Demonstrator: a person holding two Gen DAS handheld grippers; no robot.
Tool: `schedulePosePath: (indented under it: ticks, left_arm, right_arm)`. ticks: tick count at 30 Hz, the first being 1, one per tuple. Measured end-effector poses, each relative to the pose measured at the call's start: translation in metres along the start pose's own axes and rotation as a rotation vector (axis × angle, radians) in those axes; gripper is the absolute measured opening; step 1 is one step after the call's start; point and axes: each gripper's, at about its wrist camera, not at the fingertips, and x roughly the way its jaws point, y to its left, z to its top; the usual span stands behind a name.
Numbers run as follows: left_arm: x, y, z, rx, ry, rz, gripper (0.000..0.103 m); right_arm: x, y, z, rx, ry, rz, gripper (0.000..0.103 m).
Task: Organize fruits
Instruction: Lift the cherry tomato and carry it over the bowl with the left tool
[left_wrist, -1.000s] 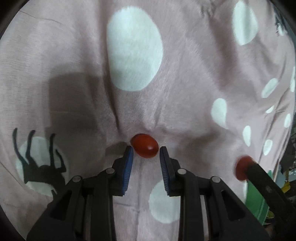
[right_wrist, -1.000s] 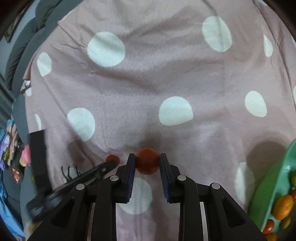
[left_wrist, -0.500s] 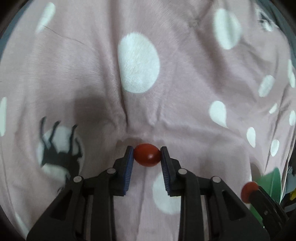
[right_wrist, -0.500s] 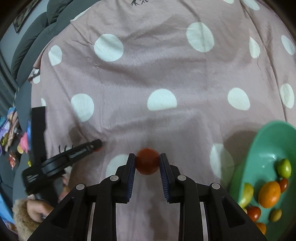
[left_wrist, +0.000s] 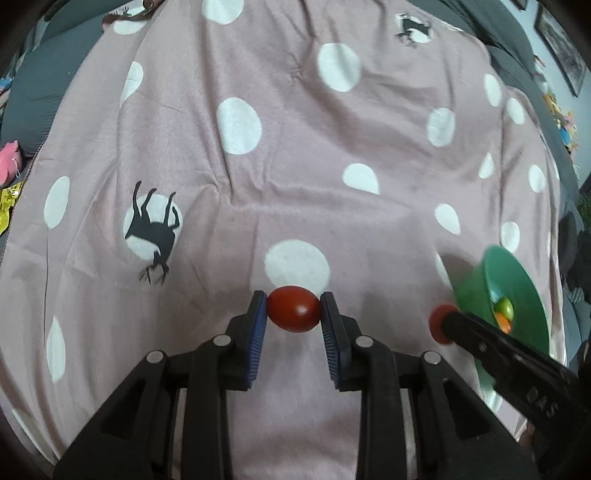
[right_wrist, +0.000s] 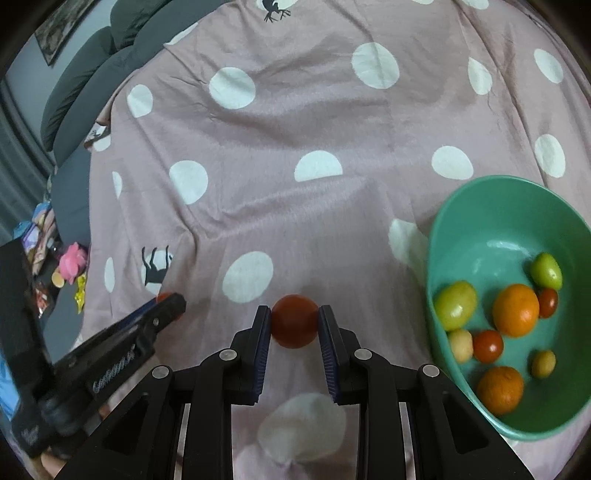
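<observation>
My left gripper (left_wrist: 293, 312) is shut on a dark red oval tomato (left_wrist: 293, 309) and holds it above the pink dotted bedspread. My right gripper (right_wrist: 294, 320) is shut on a round red tomato (right_wrist: 294, 320), also lifted off the cloth. A green bowl (right_wrist: 476, 206) sits to the right of the right gripper and holds several fruits: oranges (right_wrist: 516, 309), green ones (right_wrist: 455, 305) and small red tomatoes (right_wrist: 488, 346). The bowl also shows at the right edge of the left wrist view (left_wrist: 517, 273). Each gripper shows in the other's view, the right one (left_wrist: 441, 324) and the left one (right_wrist: 168, 304).
The pink bedspread (left_wrist: 295, 147) with white dots and deer prints covers the whole surface. Grey pillows (right_wrist: 92, 55) lie at the far end. Toys and clutter (right_wrist: 72, 264) sit off the bed's left edge.
The left gripper closed on the dark red tomato. Both grippers rose from the cloth with their tomatoes, and the green bowl has come into fuller view at the right.
</observation>
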Motion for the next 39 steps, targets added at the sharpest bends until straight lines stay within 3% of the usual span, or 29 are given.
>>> schedulePosePath:
  ticks: [14,21,39]
  left_arm:
    - [-0.02,-0.037,-0.028,0.03,-0.063,0.017,0.029]
    - [-0.029,-0.05,-0.035,0.046,-0.079,0.017,0.029]
    - [-0.043,-0.102,-0.03,0.129,-0.124,-0.045,0.029]
  right_arm:
    - [-0.018,-0.007,-0.007,-0.026,-0.032,0.012,0.028]
    - [-0.036,-0.005,-0.008,-0.052,-0.084,-0.022,0.028]
    - [-0.083,-0.046,0.004,0.015,-0.216,-0.09,0.028]
